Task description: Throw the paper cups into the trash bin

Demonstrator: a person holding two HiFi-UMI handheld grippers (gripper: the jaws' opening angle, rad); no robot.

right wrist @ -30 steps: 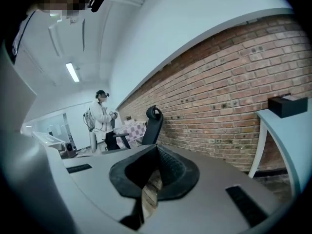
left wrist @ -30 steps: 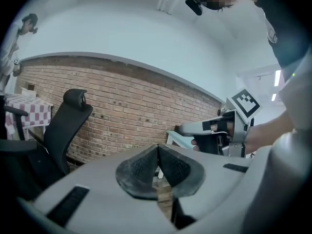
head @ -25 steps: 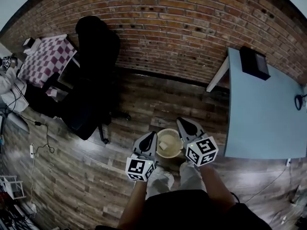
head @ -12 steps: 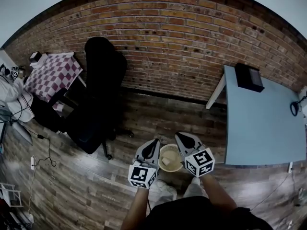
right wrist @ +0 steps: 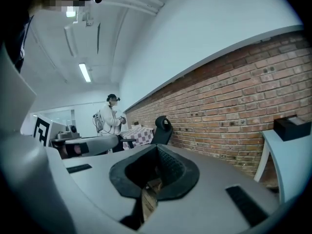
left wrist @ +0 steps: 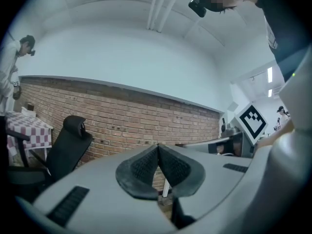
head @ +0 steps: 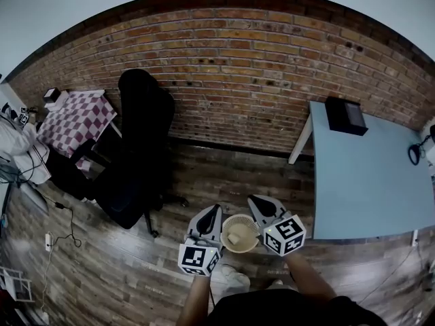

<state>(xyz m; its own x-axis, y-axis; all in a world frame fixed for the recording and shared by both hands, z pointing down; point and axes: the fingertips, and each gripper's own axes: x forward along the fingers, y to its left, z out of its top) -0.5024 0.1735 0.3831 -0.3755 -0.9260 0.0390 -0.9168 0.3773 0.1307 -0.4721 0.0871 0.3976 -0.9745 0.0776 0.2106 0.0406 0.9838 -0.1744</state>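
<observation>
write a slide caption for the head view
Left gripper and right gripper flank a trash bin with a paper cup inside, over a wood floor.

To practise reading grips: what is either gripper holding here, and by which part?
Nothing. The left gripper and the right gripper both have their jaws closed on empty air; the paper cup lies inside the trash bin between them.
</observation>
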